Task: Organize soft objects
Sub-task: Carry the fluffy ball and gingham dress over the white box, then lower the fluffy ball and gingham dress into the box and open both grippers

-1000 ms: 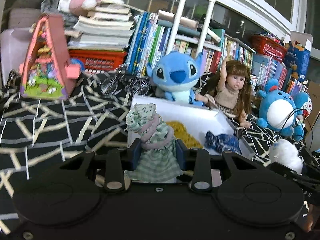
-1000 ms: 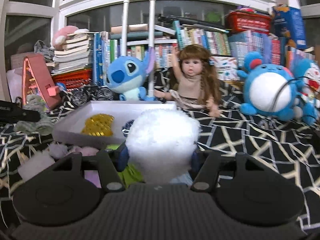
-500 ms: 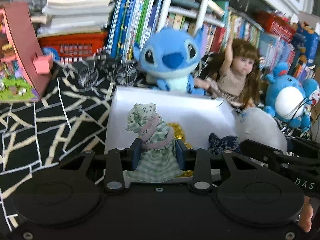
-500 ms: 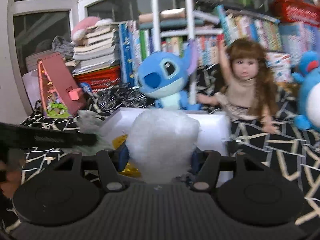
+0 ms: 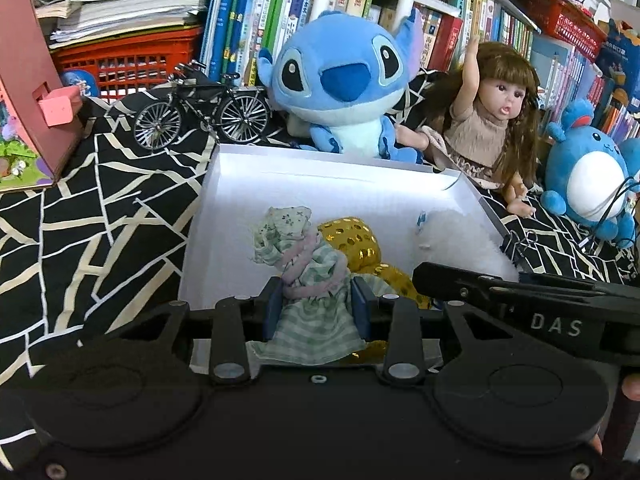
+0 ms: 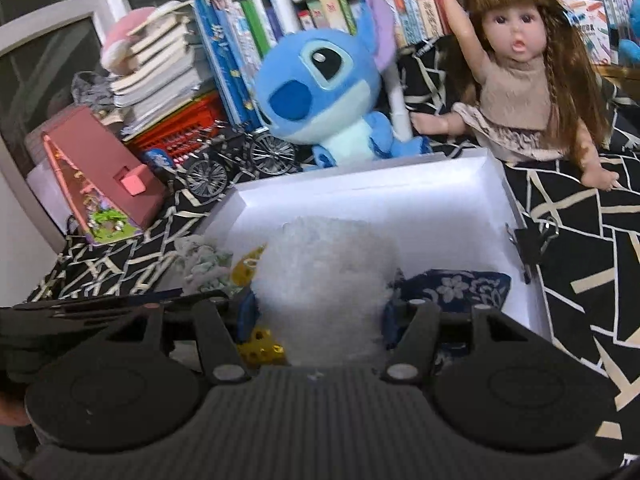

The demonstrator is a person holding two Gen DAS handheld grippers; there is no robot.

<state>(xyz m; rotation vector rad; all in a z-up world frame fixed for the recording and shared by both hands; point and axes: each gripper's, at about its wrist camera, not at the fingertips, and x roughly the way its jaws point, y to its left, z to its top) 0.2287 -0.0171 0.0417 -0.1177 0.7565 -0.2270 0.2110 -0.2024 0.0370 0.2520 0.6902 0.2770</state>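
A: Green checked cloth bundle (image 5: pixel 306 276), pinched by the left hand-held gripper (image 5: pixel 316 312), hangs over the white box (image 5: pixel 320 184) at 6 o'clock.

B: The right hand-held gripper (image 6: pixel 316 316) clamps a white fluff ball (image 6: pixel 324 276) above the box too. Both look light and squashy; mid-body holds suit them.

Two close wrist views angled down over the same white box (image 5: pixel 320 184), facing the bookshelf (image 6: pixel 320 4).

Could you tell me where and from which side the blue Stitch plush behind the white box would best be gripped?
Probably the Stitch plush is best gripped across its narrower body below the head, from the front over the white box. It sits upright facing the box; the head looks too wide, and books stand close behind.
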